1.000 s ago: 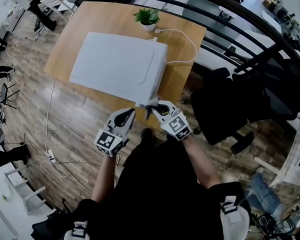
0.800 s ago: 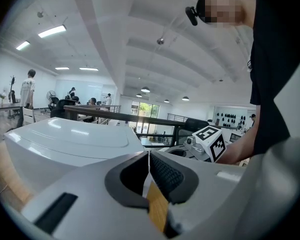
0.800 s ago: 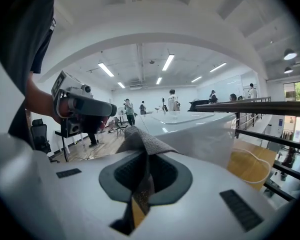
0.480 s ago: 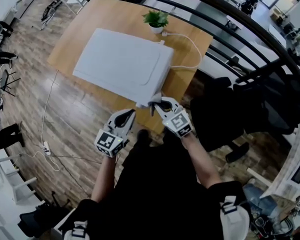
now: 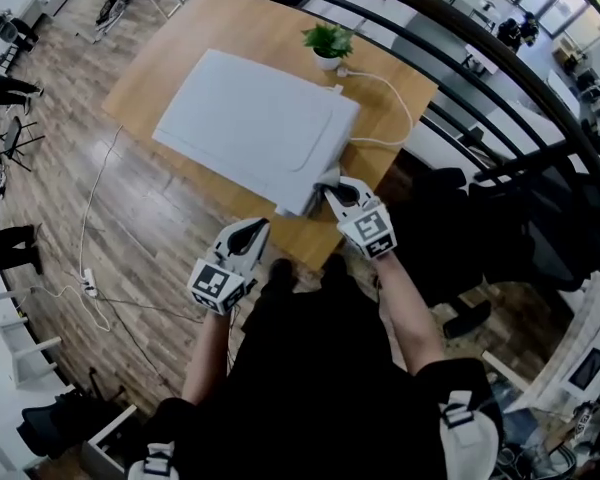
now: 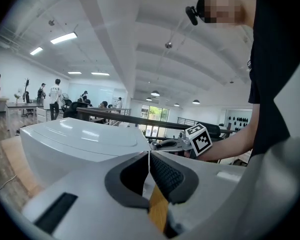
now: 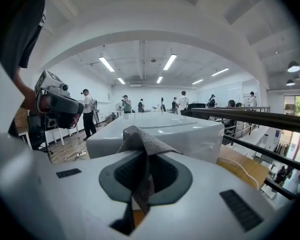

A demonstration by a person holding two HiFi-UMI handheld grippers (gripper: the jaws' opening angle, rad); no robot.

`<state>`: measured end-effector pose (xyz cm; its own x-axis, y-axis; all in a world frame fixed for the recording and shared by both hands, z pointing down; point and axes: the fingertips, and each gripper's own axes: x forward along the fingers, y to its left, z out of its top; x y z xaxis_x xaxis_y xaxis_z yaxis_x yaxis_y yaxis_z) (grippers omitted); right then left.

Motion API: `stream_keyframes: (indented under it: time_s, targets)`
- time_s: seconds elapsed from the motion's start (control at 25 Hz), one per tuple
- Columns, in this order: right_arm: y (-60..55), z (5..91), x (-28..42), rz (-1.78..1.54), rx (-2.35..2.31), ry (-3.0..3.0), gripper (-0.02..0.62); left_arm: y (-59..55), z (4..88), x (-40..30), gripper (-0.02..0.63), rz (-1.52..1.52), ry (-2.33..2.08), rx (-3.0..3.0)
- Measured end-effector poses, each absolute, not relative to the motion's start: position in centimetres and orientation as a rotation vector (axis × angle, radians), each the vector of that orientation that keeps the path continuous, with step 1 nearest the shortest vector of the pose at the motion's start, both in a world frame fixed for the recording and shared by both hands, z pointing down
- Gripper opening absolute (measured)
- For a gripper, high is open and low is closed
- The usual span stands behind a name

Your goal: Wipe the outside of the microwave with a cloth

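Observation:
A white microwave (image 5: 250, 128) stands on a wooden table (image 5: 210, 28); its top fills the head view's middle. My right gripper (image 5: 332, 190) is shut on a grey cloth (image 5: 327, 178) and holds it against the microwave's near right corner. In the right gripper view the cloth (image 7: 140, 144) sticks up between the shut jaws of the right gripper (image 7: 142, 176), with the microwave (image 7: 165, 134) just ahead. My left gripper (image 5: 252, 238) hangs shut and empty below the table's front edge. In the left gripper view the left gripper (image 6: 149, 156) points at the microwave's side (image 6: 80, 144).
A small potted plant (image 5: 327, 43) and a white power cable (image 5: 385, 98) sit at the table's far side. A dark railing (image 5: 500, 78) runs along the right, with a black office chair (image 5: 460, 228) below it. Cables and a power strip (image 5: 88, 288) lie on the wooden floor.
My right gripper has moved up and to the right with the cloth, along the microwave's near right corner. The left gripper has stayed in place.

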<state>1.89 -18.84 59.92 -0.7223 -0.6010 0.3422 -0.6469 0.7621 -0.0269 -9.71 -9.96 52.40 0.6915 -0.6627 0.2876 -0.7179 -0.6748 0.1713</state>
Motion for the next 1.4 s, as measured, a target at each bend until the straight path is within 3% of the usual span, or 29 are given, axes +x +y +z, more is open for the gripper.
stream_keyframes:
  time_s: [1.4]
  targets:
    - [-33.1,62.0,9.9,0.167,1.168,-2.509,0.012,-8.6,52.5,-11.4,0.009,0.315,-1.258,2.552]
